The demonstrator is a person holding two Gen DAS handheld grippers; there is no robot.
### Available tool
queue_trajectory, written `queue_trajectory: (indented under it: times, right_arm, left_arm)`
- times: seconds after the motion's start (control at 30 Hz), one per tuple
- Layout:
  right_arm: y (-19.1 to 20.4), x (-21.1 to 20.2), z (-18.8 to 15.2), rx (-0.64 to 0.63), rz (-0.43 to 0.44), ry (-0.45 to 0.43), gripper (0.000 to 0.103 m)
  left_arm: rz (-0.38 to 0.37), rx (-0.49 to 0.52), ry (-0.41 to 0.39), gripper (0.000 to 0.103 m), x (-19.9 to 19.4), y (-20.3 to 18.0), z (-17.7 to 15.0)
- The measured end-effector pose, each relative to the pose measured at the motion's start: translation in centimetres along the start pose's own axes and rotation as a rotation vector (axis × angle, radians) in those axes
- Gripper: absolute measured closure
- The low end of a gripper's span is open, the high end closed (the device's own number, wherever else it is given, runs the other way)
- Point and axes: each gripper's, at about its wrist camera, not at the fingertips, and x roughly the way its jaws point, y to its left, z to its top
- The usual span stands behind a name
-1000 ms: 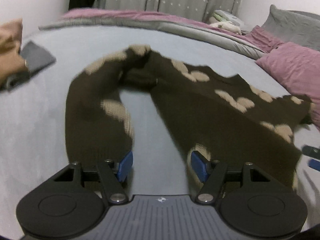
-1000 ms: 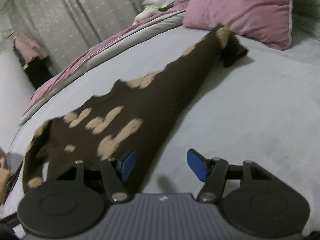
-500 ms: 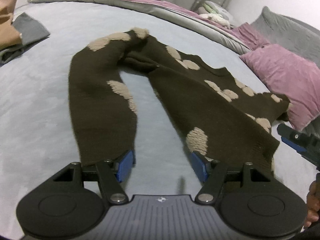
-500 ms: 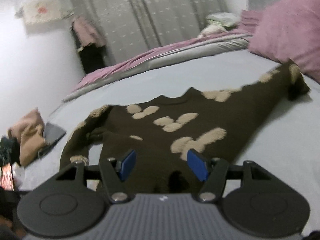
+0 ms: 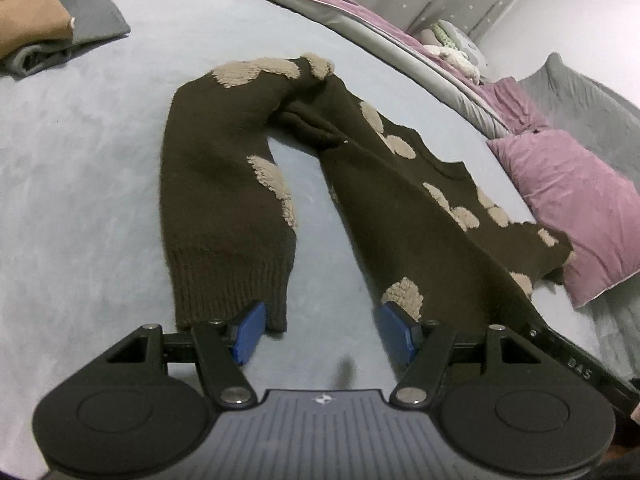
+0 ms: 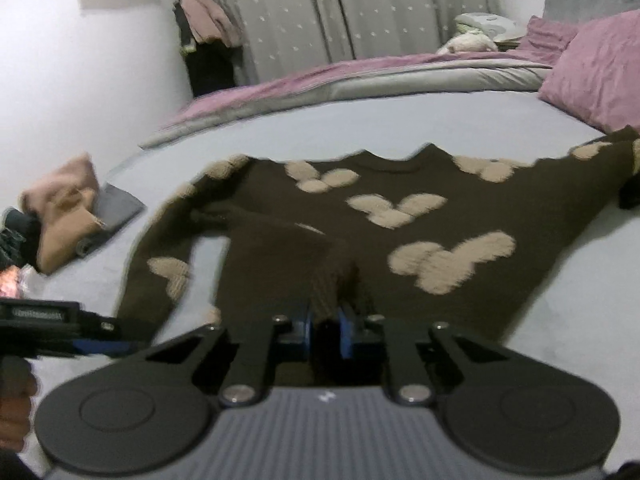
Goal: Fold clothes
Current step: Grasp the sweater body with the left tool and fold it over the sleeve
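Note:
A dark brown sweater (image 5: 224, 184) with beige fluffy patches lies spread on the pale blue bed (image 5: 80, 208). Its left sleeve bends back toward me, and the ribbed cuff (image 5: 232, 284) ends just in front of my left gripper (image 5: 323, 330). That gripper is open, hovering over bare sheet between the cuff and the body's hem. In the right wrist view the sweater (image 6: 280, 264) lies front up, neckline at the far side. My right gripper (image 6: 325, 326) is shut on a bunched bit of the bottom hem. The left gripper (image 6: 60, 332) shows at that view's left edge.
A stack of folded tan and grey clothes (image 5: 44, 28) (image 6: 68, 216) sits at the bed's left side. Pink pillows (image 5: 580, 208) (image 6: 596, 68) and a grey one lie to the right. A rolled pink and grey duvet (image 6: 360, 80) runs along the far edge before curtains.
My right gripper swung to face the sweater's front and went from open to shut on the hem. The left gripper came nearer to the sleeve cuff and stayed open.

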Motion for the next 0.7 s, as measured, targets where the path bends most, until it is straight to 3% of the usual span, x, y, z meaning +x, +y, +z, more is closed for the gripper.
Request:
queue_trajectory:
  times: [0.2, 0.47, 0.7]
  right_arm:
    - [3.6, -2.1, 0.8, -0.018, 0.197, -0.037, 0.091]
    - [9.8, -1.2, -0.7, -0.099, 0.368, 0.053, 0.091]
    - [12.2, 0.7, -3.5, -0.113, 0.491, 0.217, 0.083]
  left_arm:
    - [-0.103, -0.117, -0.014, 0.039, -0.8, 1.7, 1.1]
    - [-0.305, -0.261, -0.042, 0.040, -2.2, 4.3, 1.8]
    - [-0.296, -0.297, -0.047, 0.039, -3.4, 7.0, 2.3]
